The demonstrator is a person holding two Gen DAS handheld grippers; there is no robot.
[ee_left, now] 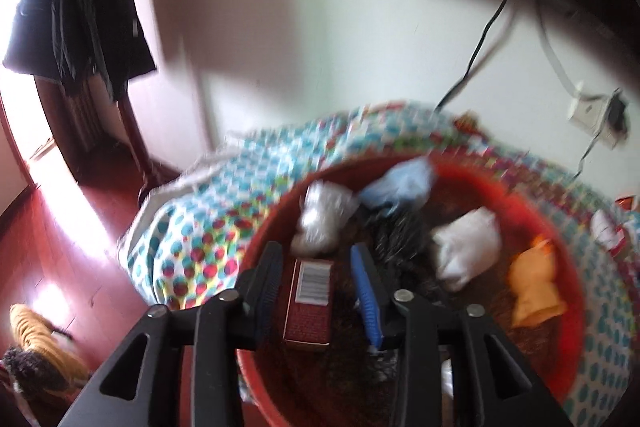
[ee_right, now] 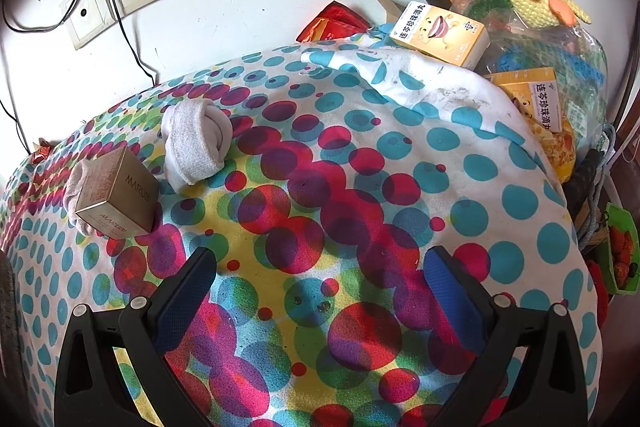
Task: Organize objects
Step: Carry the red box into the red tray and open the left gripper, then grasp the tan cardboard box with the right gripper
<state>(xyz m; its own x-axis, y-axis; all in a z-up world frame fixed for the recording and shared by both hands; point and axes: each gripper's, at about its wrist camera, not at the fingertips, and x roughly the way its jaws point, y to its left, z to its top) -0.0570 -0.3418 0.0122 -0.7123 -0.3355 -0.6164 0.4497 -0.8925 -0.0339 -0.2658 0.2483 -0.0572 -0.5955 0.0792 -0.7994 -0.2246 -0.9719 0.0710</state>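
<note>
The red basin (ee_left: 472, 171), at lower right of the left view, holds rolled socks and a dark-red barcoded box (ee_left: 310, 297), lying loose between the left gripper's (ee_left: 320, 279) parted jaws. The right gripper (ee_right: 320, 279) gapes wide over the dotted cloth (ee_right: 320, 167); at left, a box reads MARUBI (ee_right: 116, 193).

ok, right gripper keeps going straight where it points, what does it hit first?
Most likely the bare dotted cloth. The open right gripper has nothing between its fingers; the rolled sock and gold box sit off to the left.
</note>
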